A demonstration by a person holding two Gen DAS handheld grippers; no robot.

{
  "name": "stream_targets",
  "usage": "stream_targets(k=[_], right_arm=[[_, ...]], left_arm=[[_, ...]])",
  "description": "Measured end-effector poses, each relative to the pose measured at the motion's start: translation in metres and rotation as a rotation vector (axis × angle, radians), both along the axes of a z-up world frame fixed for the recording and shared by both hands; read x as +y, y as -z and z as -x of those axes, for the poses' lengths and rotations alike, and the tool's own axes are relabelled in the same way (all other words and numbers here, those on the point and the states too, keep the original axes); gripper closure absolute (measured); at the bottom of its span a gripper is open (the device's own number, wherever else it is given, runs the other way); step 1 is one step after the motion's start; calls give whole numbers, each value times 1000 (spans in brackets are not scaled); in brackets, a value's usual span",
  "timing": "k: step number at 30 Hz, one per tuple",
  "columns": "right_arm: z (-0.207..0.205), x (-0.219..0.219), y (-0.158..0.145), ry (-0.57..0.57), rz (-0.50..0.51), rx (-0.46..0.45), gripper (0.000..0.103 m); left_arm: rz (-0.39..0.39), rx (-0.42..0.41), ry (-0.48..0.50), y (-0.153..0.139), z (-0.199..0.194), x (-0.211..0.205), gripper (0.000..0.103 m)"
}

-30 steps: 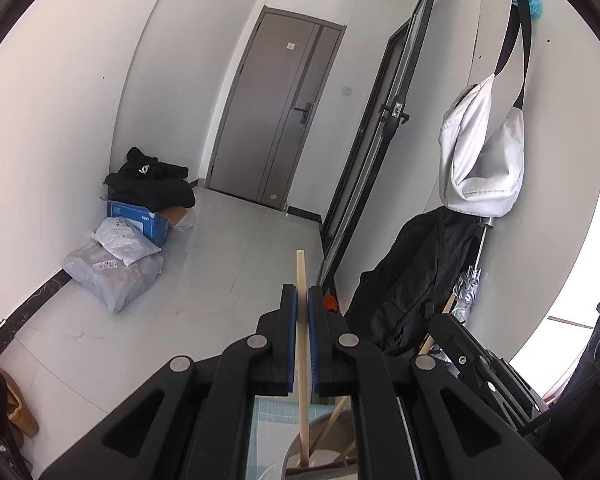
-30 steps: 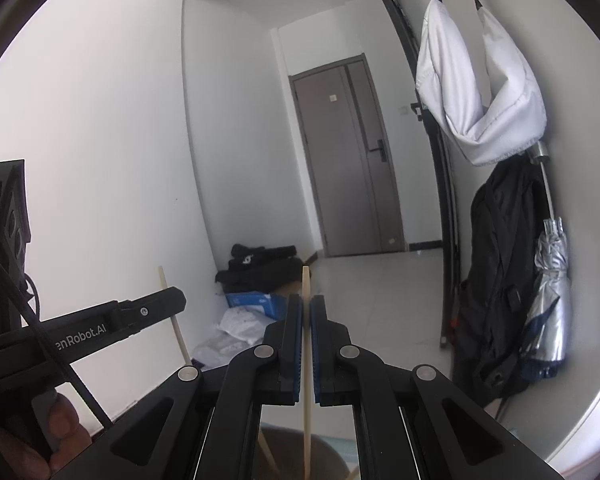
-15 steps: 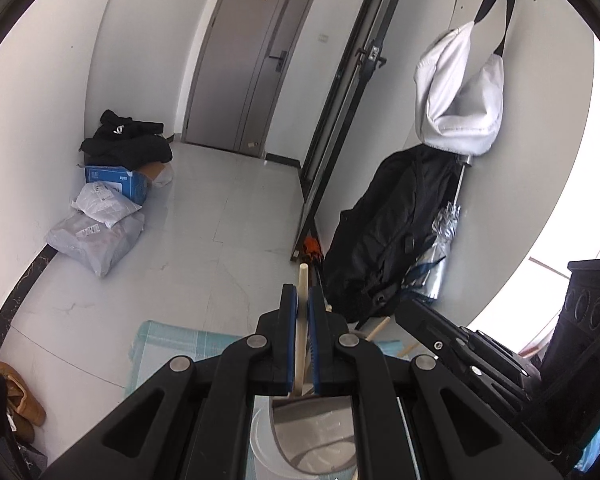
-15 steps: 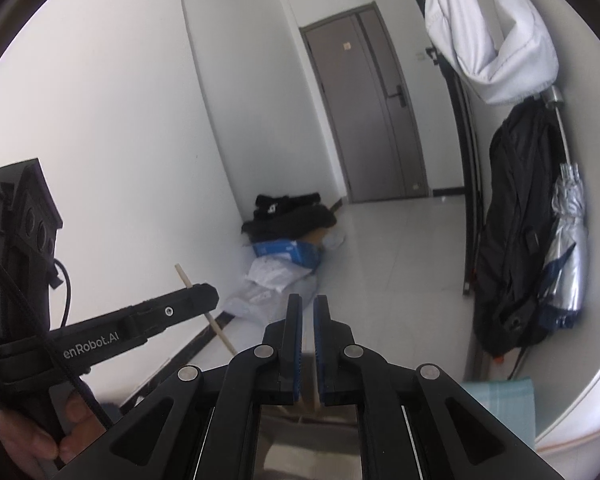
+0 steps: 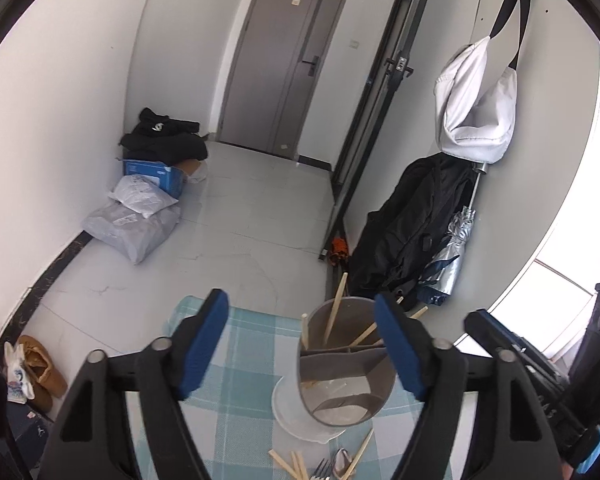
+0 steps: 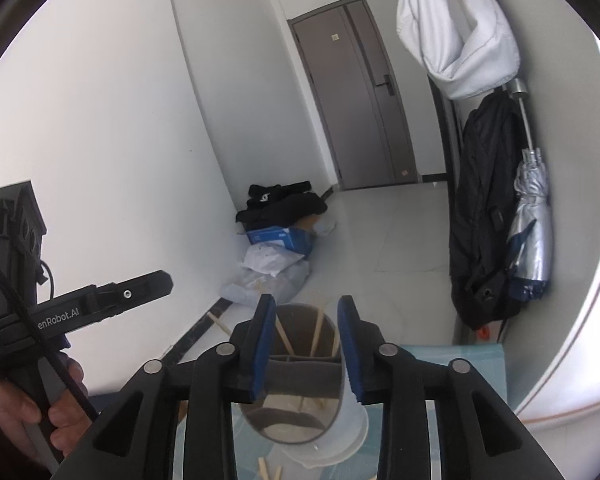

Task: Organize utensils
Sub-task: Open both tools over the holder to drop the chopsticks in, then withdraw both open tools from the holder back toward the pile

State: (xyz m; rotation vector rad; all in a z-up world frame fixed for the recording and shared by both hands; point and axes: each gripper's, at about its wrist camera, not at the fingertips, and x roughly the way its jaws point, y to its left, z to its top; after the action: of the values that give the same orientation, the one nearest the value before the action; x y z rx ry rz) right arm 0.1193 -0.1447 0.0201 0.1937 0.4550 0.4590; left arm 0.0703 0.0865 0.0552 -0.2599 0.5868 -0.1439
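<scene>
A grey divided utensil holder (image 5: 340, 380) stands on a white dish (image 5: 296, 420), with several wooden chopsticks (image 5: 334, 316) leaning inside it. My left gripper (image 5: 300, 298) hangs above and just before the holder; its jaws are opening wide and the pads touch nothing. In the right wrist view the holder (image 6: 300, 368) and its chopsticks (image 6: 319, 332) show between the jaws of my right gripper (image 6: 306, 302), which are opening with nothing pressed between them. Loose chopsticks (image 5: 296, 464), a fork (image 5: 320, 472) and a spoon (image 5: 340, 460) lie on the cloth in front of the holder.
A teal checked cloth (image 5: 240, 360) covers the table. On the floor beyond lie grey parcels (image 5: 132, 228), a blue box (image 5: 156, 172) and shoes (image 5: 40, 368). A black backpack (image 5: 412, 224), a silver umbrella (image 5: 452, 248) and a white bag (image 5: 476, 112) hang at the right wall. A hand (image 6: 40, 412) holds the left tool.
Each gripper was shut on a wooden chopstick; both have let go and their jaws have parted. The sticks now stand in the holder. Both views have tipped down towards the table.
</scene>
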Motion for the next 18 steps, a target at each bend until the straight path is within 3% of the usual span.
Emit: stream_targets(k=[10,18], right_arm=[[44,-18,-11,24,-33,-17,46],[70,-25,10,32,-37,31,35]], left_arm=[[-28,2,-58,3,39,0,17],[-33,6,-59,25,66,-8,3]])
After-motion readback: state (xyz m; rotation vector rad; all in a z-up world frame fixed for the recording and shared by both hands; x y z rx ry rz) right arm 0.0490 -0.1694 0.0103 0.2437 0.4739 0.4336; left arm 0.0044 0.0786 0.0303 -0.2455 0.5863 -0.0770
